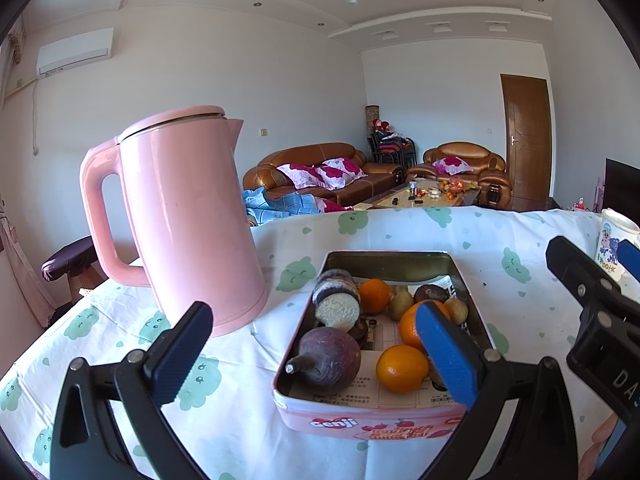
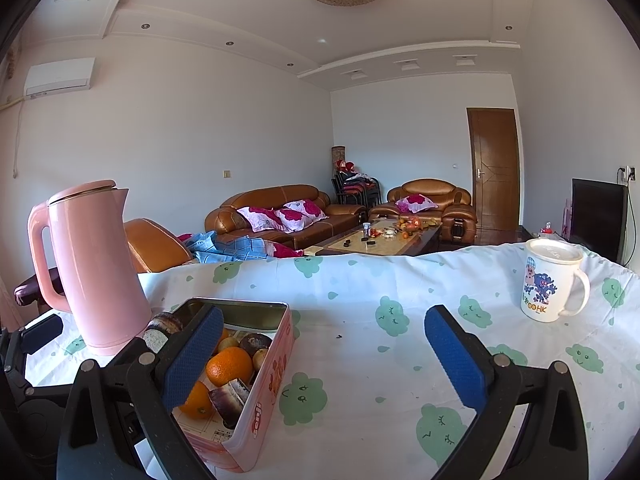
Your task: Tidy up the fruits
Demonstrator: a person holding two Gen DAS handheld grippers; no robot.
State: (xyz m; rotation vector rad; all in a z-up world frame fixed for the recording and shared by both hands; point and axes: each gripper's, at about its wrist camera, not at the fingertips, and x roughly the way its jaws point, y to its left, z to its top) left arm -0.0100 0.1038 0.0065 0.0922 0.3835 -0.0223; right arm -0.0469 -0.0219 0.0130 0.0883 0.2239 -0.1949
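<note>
A pink rectangular tin [image 1: 360,420] stands on the table and holds the fruit: oranges [image 1: 401,368], a dark purple fruit with a stem [image 1: 326,358], small brown kiwis [image 1: 401,304] and a cut purple-skinned piece [image 1: 337,298]. My left gripper [image 1: 316,360] is open and empty, its fingers spread just in front of and above the tin. My right gripper [image 2: 324,360] is open and empty over the tablecloth to the right of the tin [image 2: 260,412]. The right gripper body also shows at the right edge of the left wrist view [image 1: 596,308].
A tall pink kettle [image 1: 188,216] stands close to the tin's left side. A white lidded mug [image 2: 552,280] with a cartoon print stands at the far right. The cloth [image 2: 360,340] has green cloud prints. Sofas and a coffee table lie beyond the table's far edge.
</note>
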